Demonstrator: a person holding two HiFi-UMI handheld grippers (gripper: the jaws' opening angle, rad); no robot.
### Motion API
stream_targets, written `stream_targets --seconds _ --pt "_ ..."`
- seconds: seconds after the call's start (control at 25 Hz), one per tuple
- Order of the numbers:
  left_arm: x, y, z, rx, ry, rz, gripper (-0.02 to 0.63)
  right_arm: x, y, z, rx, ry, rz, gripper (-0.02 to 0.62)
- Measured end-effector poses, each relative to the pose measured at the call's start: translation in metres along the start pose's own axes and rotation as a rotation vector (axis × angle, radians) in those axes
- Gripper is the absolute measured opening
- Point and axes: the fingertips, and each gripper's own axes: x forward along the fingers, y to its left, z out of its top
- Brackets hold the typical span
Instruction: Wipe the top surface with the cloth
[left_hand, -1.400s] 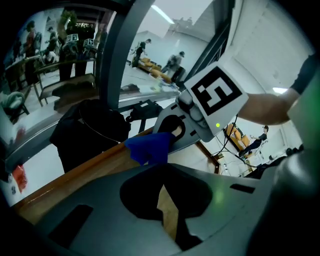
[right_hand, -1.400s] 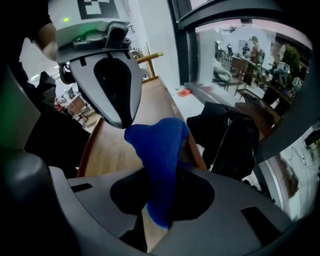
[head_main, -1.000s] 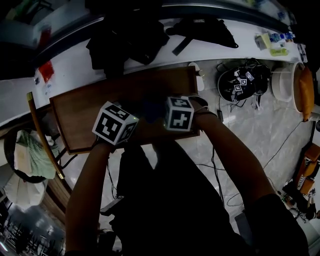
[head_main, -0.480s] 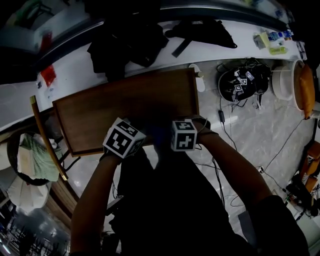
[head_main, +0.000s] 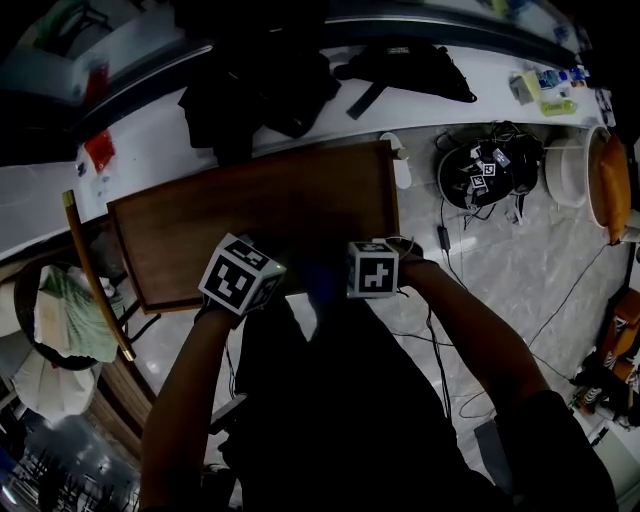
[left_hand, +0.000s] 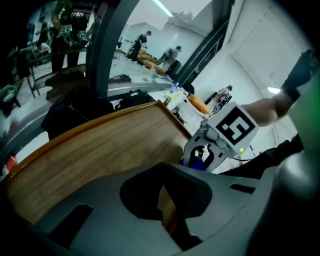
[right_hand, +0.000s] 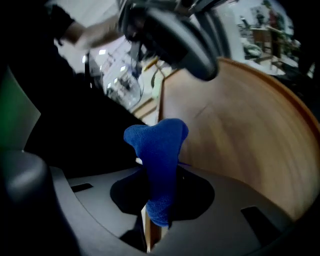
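The brown wooden table top (head_main: 250, 215) lies in front of me. Both grippers sit at its near edge, side by side. My right gripper (right_hand: 155, 200) is shut on a blue cloth (right_hand: 159, 150), which sticks up out of the jaws in a bunch. In the head view the cloth (head_main: 322, 282) shows dimly between the two marker cubes. My left gripper (left_hand: 165, 202) has its jaws together with no cloth between them, only a sliver of wood showing. From the left gripper view, the right gripper (left_hand: 207, 152) hovers over the table's right near corner.
Black bags and clothing (head_main: 250, 80) lie on the white counter behind the table. A black bundle with markers (head_main: 485, 165), cables and a white bucket (head_main: 568, 170) are on the floor at right. A chair with green cloth (head_main: 60, 310) stands at left.
Both grippers have drawn back together from the middle of the table top to its near edge, the right one still holding the cloth.
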Motion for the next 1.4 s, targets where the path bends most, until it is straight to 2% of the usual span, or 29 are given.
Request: stream_targets --seconds 0.08,0.16,0.24,0.36,0.56,0.76,0.84,1.16,1.4 --pt "-0.003 0.005 0.011 0.012 -0.009 0.011 0.011 -0.029 -0.029 0.021 0.074 -0.151 -0.06 0.089" --pt "-0.006 0.012 0.026 0.032 -0.023 0.023 0.011 -0.071 -0.072 0.045 0.061 -0.245 -0.21 0.089" --pt "-0.009 0.021 0.044 0.045 -0.043 0.04 0.011 -0.105 -0.111 0.06 -0.021 -0.223 -0.358 0.089" --pt "-0.011 0.036 0.071 0.044 -0.083 0.069 0.011 -0.127 -0.151 0.068 -0.096 -0.135 -0.446 0.089" --pt "-0.006 0.047 0.086 0.019 -0.09 0.094 0.011 -0.109 -0.18 0.054 -0.08 -0.063 -0.434 0.089" --pt "0.004 0.031 0.075 0.037 -0.07 0.053 0.011 -0.105 -0.182 0.052 -0.054 -0.106 -0.469 0.089" --pt "0.009 0.028 0.067 0.029 -0.054 0.042 0.011 -0.103 -0.178 0.049 -0.033 -0.111 -0.453 0.089" --pt "0.014 0.008 0.046 0.021 -0.039 0.002 0.011 -0.074 -0.124 0.022 -0.031 -0.084 -0.361 0.089" --pt "0.023 -0.004 0.019 0.041 0.025 -0.032 0.011 -0.04 -0.068 0.003 -0.02 -0.076 -0.282 0.089"
